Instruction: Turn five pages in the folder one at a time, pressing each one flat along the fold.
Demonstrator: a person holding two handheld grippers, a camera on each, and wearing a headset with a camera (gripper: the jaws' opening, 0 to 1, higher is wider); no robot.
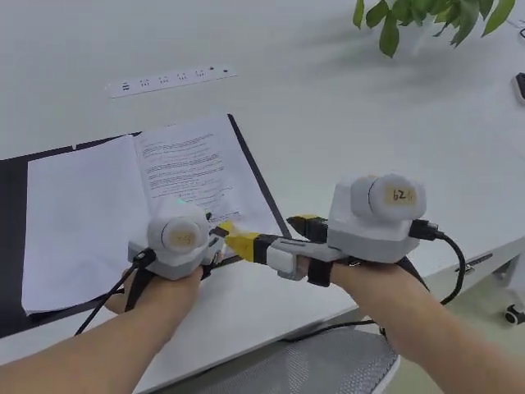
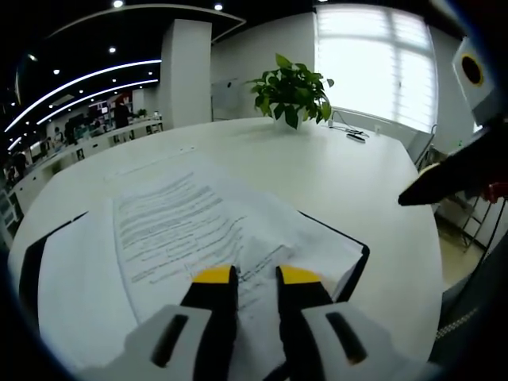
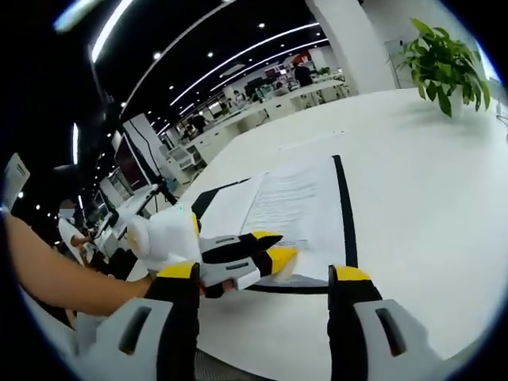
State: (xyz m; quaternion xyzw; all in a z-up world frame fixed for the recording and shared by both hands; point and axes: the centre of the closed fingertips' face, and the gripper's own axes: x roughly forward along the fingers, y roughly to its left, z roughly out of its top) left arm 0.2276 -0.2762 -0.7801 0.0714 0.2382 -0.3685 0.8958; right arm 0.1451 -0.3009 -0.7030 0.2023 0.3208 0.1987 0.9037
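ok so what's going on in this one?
A person at a white table is working an open black folder with two handheld tools. The left tool sits at the lower corner of the printed right-hand page, jaws nearly together; I can't tell whether it actually pinches the sheet. The right tool is open beside the folder's near edge, pointing towards the left one and holding nothing. That page is not yet turned.

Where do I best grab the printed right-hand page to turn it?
Pinch the printed page at its near right corner, coming from the folder's right edge: the fold binds its left side, and that corner looks free, by the left gripper.
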